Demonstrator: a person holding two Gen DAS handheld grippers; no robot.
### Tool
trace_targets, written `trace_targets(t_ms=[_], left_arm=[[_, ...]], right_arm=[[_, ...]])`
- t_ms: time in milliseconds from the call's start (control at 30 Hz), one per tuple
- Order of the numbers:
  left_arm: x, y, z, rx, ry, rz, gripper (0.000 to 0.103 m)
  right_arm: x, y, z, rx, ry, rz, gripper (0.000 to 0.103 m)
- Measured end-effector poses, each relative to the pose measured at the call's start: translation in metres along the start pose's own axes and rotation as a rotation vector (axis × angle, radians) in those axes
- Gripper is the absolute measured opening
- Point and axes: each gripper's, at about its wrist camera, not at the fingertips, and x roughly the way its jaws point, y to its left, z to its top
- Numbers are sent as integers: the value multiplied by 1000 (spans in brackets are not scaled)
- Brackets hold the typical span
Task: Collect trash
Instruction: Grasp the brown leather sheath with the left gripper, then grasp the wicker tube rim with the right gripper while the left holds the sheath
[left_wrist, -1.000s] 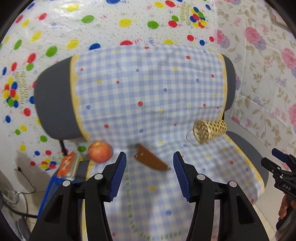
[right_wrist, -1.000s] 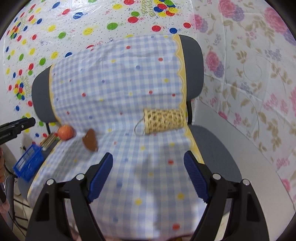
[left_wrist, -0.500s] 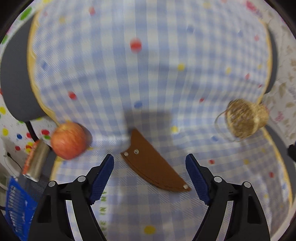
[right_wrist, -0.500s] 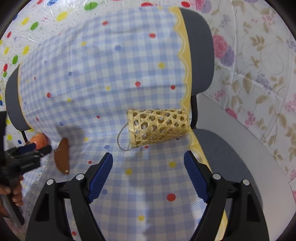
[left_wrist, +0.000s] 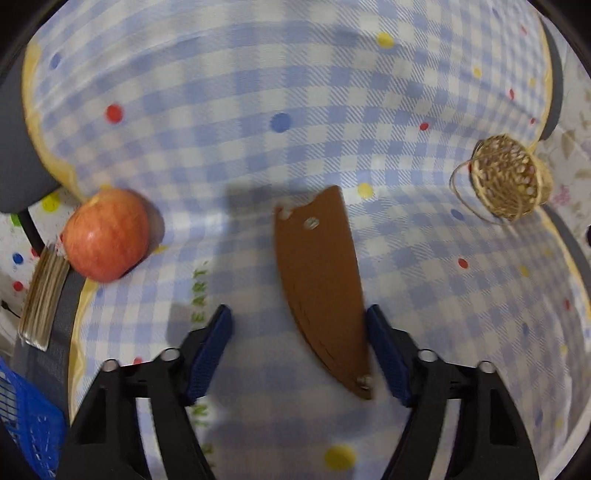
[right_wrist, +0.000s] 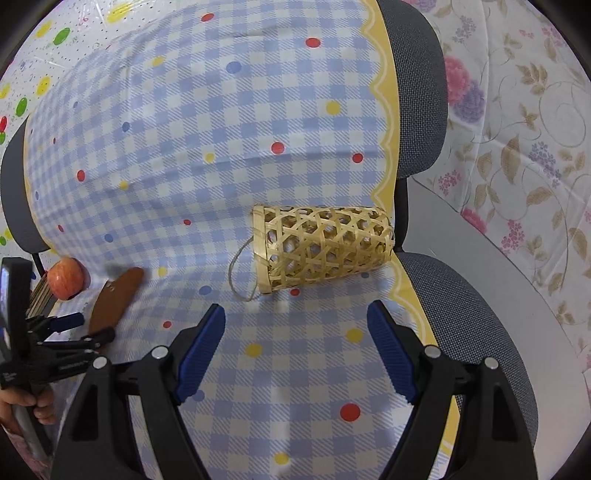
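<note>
Black plastic left gripper and right gripper: ribbed blue pads lining the jaws, silver screws behind the pads.

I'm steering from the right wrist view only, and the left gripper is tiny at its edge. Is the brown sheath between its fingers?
Observer: Yes. The brown sheath has its pointed end between the fingers of the left gripper. The jaws are closing, with one pad by its edge and the other clear.
Operator: Is there anywhere nearby to drop it?
Observer: A blue basket shows at the left wrist view's lower left, off the seat's edge, below the apple.
</note>
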Motion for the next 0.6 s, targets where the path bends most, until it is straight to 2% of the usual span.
trace_targets(t_ms=[100, 200, 300, 333, 367, 400, 433, 533, 600], left_arm=[[-1, 6, 2, -5, -17, -26, 57], [3, -1, 8, 30, -23, -25, 64], [11, -3, 21, 25, -25, -21, 64], [14, -1, 26, 15, -25, -27, 63], [15, -1, 29, 4, -28, -29, 55], [15, -2, 30, 3, -32, -12, 49], [15, -1, 30, 6, -34, -8, 49], [4, -2, 25, 2, -66, -7, 48], [-6, -5, 20, 6, -96, 6, 48]], right_arm=[[1, 0, 0, 9, -2, 19, 77], [4, 0, 1, 23, 9, 32, 76], [5, 3, 3, 12, 2, 43, 76], [5, 5, 4, 9, -1, 51, 70], [7, 6, 5, 7, 0, 59, 63], [9, 7, 6, 6, 1, 63, 61], [12, 8, 8, 5, 2, 64, 59], [25, 16, 15, -12, -3, 40, 59], [34, 24, 20, -36, -10, -14, 59]])
